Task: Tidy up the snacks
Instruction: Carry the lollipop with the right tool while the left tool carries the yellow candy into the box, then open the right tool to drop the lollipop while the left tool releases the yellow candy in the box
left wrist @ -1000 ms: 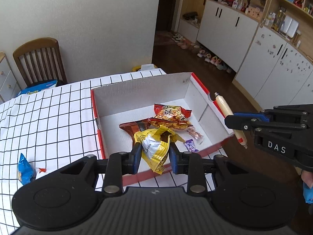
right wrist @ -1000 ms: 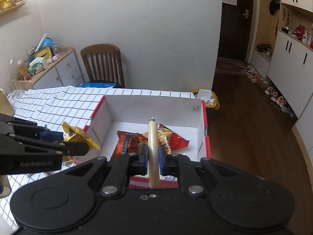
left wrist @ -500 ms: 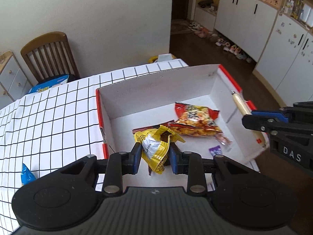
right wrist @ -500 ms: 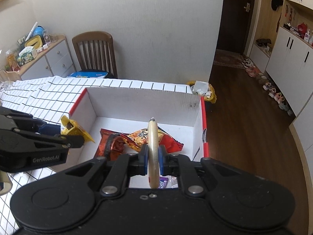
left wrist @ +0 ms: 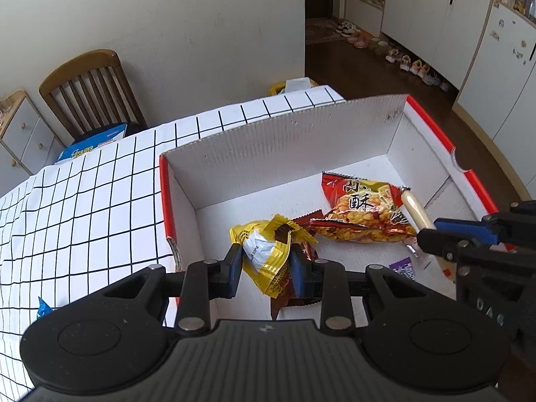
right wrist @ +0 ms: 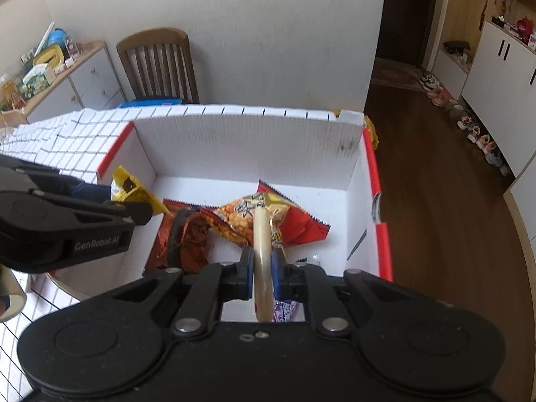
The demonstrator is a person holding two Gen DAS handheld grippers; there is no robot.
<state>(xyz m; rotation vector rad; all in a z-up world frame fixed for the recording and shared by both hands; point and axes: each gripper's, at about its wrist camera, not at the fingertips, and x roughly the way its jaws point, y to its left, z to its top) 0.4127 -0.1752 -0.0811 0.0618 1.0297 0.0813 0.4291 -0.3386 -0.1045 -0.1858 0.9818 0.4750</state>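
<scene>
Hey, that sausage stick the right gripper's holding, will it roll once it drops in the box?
Likely yes: the sausage stick looks round and smooth, so it may roll until it meets the red snack bag or a wall of the box. It stays straight in the right gripper, so probably firm.

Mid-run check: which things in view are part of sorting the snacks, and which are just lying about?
Job:
yellow packet in left gripper
sausage stick in right gripper
white box
red snack bag
purple candy

Lying about:
wooden chair
shoes
drawer clutter
</scene>
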